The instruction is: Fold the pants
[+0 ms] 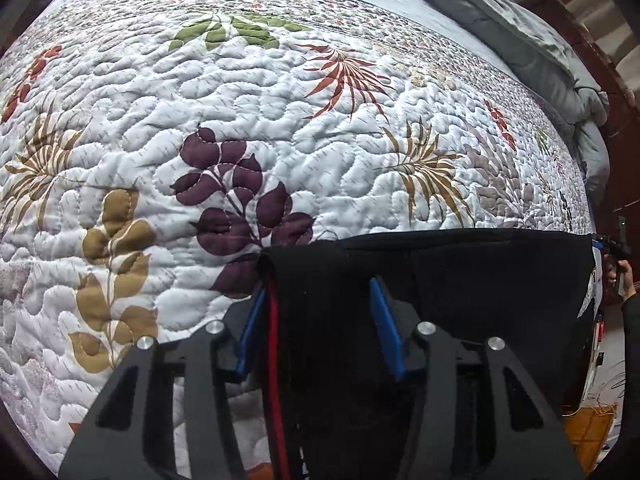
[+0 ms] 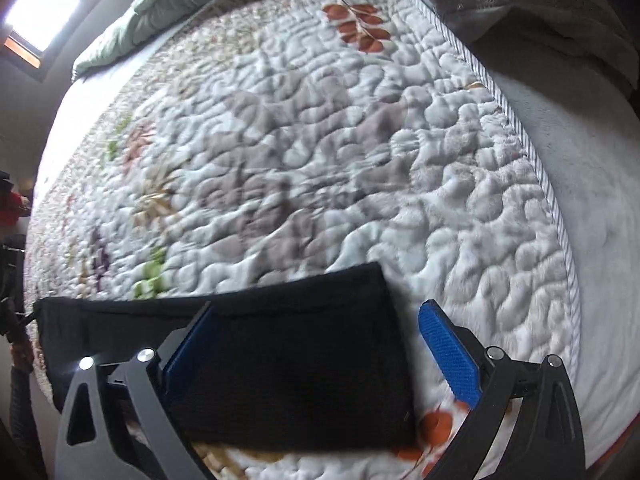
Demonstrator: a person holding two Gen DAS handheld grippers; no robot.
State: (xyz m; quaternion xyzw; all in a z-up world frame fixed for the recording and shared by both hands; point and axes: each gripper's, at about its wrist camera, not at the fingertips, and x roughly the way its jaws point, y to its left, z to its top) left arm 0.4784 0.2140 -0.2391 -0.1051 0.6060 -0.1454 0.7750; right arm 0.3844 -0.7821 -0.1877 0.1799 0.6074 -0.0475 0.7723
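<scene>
- Quilted bedspread [image 1: 248,92] with leaf prints in purple, tan, rust and green fills my left wrist view from 9 o'clock round to 2 o'clock; a rumpled grey-green duvet [image 1: 532,28] lies bunched along the far edge at 1 o'clock.
- On that view my left gripper [image 1: 320,320] sits at 6 o'clock with its blue pads [image 1: 386,332] spread, and the black pants [image 1: 460,276] run between them, touching the left pad, where I see a red stripe [image 1: 274,360] down the cloth.
- I cannot tell whether the pads press the cloth; they stand apart with fabric in the gap.
- From there the pants' edge stretches taut toward 3 o'clock, where my right gripper [image 1: 612,246] shows small at the frame's rim, touching the cloth's far corner.
- On my right wrist view, the same bedspread [image 2: 360,140] is blurred, its piped border [image 2: 532,152] curving down at 3 o'clock beside a pale mattress side [image 2: 592,220]; a bright window [image 2: 44,4] sits at 10 o'clock.
- Here my right gripper [image 2: 320,352] is wide apart at 6 o'clock.
- The pants [image 2: 288,372] lie flat on the quilt, touching the left pad [image 2: 188,352], while the right pad [image 2: 448,352] stands clear of the cloth over bare quilt.
- A black strip of the pants runs toward 9 o'clock.
</scene>
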